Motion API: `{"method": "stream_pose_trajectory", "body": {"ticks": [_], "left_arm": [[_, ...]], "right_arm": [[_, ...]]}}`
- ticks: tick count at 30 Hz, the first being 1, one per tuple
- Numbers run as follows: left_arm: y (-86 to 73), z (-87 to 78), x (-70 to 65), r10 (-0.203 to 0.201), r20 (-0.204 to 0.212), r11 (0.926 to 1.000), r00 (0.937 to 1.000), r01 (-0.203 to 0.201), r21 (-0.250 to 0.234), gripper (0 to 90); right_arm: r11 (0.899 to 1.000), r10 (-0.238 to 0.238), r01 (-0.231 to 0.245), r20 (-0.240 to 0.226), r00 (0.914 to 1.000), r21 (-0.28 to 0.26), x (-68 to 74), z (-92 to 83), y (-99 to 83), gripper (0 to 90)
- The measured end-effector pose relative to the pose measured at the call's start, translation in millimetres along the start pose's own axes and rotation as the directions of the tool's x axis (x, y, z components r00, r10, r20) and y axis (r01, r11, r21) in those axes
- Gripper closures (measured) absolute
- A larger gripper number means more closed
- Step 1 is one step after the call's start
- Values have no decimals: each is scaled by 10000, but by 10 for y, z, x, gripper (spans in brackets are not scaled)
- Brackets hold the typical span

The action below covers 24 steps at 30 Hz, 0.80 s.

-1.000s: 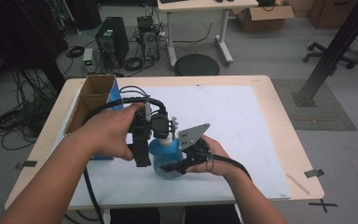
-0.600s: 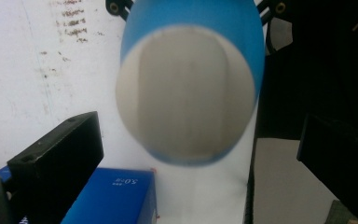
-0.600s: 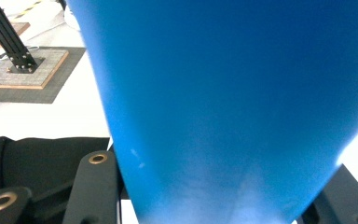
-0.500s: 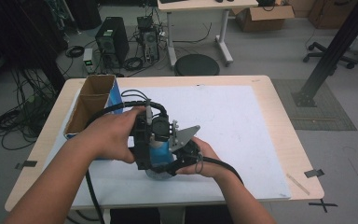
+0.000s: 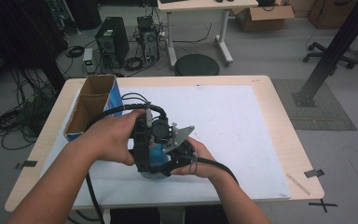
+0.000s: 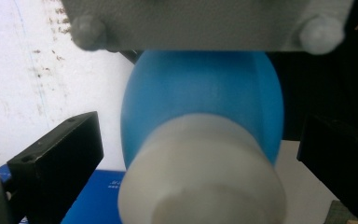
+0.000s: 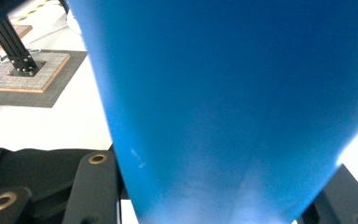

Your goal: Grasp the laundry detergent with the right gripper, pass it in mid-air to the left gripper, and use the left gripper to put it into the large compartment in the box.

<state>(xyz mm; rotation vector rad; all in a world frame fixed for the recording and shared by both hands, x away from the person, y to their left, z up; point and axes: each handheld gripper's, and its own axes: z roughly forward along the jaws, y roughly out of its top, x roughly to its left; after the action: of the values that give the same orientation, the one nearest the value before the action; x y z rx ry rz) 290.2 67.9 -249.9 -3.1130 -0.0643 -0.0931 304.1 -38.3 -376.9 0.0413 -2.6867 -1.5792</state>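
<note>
Wooden table under a white sheet, cardboard box at 10 o'clock; blue bottle near the table's 6 o'clock edge, pinched by the right gripper; left gripper jaws spread either side of its white cap, apart from it.

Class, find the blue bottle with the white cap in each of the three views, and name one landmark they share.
High view: blue bottle low centre, between both hands.
Left gripper view: centre, white cap nearest the camera.
Right gripper view: blue body across the middle.
Shared landmark: white table sheet.
</note>
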Motion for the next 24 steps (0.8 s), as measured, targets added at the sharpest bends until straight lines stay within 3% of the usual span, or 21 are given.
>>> {"method": "stream_pose_trajectory", "body": {"ticks": [3,4,6,24], "left_arm": [[-2,9,-4,-7,-26,10000,10000,7,-14,9],[-3,12,-7,-31,-48,10000,10000,31,-33,10],[-3,9,-7,-7,-9,10000,10000,7,-7,14],[-23,42,-1,-37,12,10000,10000,37,38,109]], "right_arm": [[9999,-120,119,-28,9999,-31,0,5,22,457],[9999,34,-35,-30,10000,-95,14,11,30,457],[9997,-228,228,-1,9997,-4,-1,9,34,457],[10000,-70,69,-57,10000,-61,10,36,47,457]]}}
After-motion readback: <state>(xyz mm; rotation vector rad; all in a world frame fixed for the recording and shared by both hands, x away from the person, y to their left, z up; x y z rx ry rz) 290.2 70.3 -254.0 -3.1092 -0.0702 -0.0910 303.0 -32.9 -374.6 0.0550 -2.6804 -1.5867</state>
